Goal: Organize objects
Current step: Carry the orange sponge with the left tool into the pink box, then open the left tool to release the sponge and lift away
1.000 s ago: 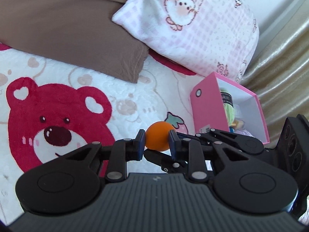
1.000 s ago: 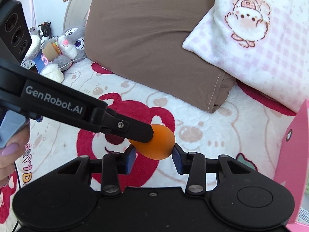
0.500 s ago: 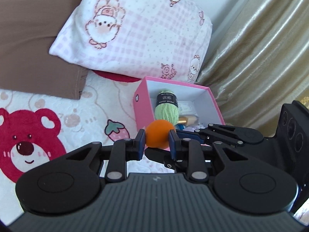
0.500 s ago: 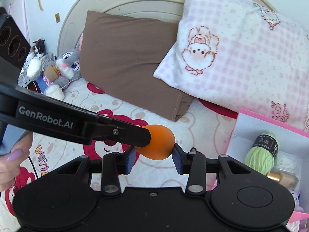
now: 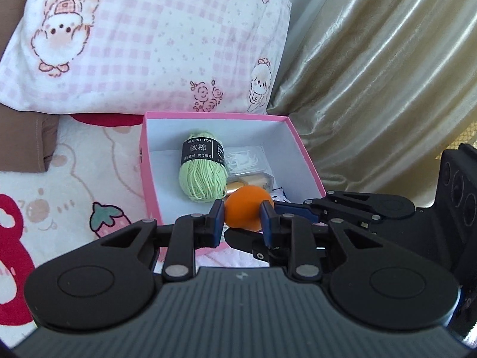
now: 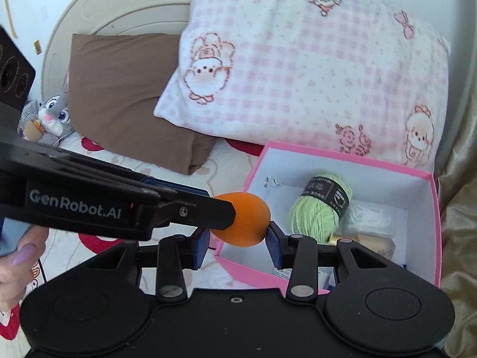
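An orange egg-shaped ball is pinched from two sides at once. My left gripper is shut on it, and my right gripper is shut on it too. In the right wrist view the ball hangs over the near left corner of an open pink box. The left gripper reaches in from the left there. The pink box holds a green yarn skein and small packets. The yarn lies near the box's middle.
A pink checked pillow leans behind the box, with a brown pillow to its left. A gold curtain hangs on the right. A plush rabbit sits far left. A bear-print blanket covers the bed.
Both grippers have carried the orange ball to the right and upward, from over the red bear print to the pink box, which now fills the middle of both views.
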